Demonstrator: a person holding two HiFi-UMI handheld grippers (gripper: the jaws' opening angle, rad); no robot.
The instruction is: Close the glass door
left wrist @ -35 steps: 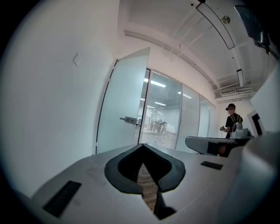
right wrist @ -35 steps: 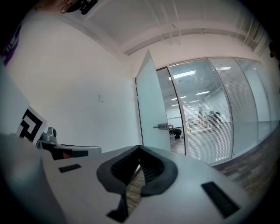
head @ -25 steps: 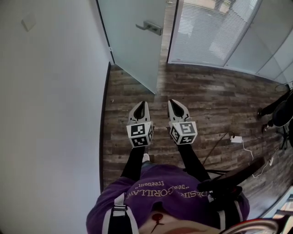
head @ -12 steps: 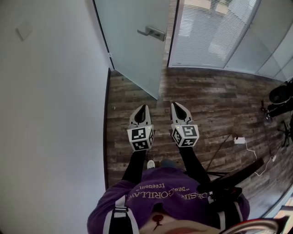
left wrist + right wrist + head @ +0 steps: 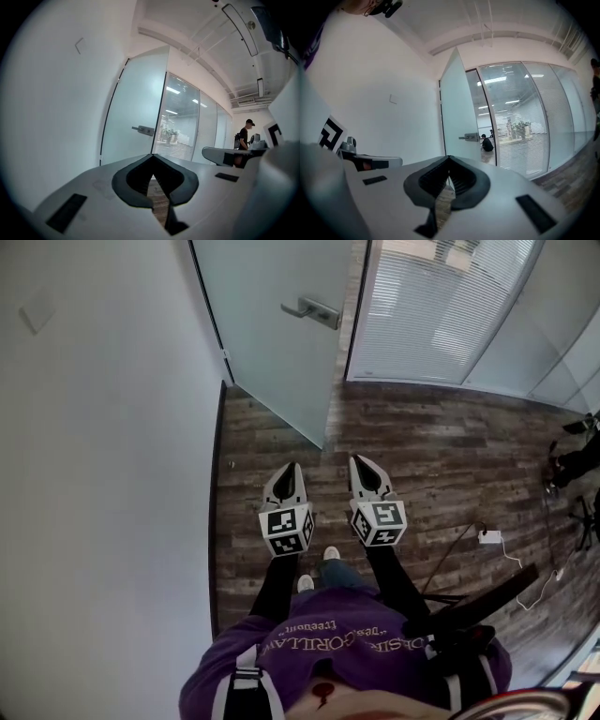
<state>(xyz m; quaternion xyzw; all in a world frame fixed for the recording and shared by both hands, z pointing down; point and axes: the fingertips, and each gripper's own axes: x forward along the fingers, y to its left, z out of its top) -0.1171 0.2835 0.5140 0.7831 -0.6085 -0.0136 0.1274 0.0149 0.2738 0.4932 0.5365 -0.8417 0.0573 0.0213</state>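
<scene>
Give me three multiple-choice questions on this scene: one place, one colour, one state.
1. Where is the lever handle? A on the glass door; B on a drawer; C on a cupboard.
2. What colour is the person's shirt? A green; B purple; C yellow.
3. The glass door is: A shut; B open; C missing.
Answers: A, the handle is fixed to the door; B, purple cloth fills the bottom of the head view; B, the door's free edge stands clear of the frame.

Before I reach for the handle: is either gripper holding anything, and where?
Nothing held. The left gripper and right gripper are shut, empty, short of the door handle.
</scene>
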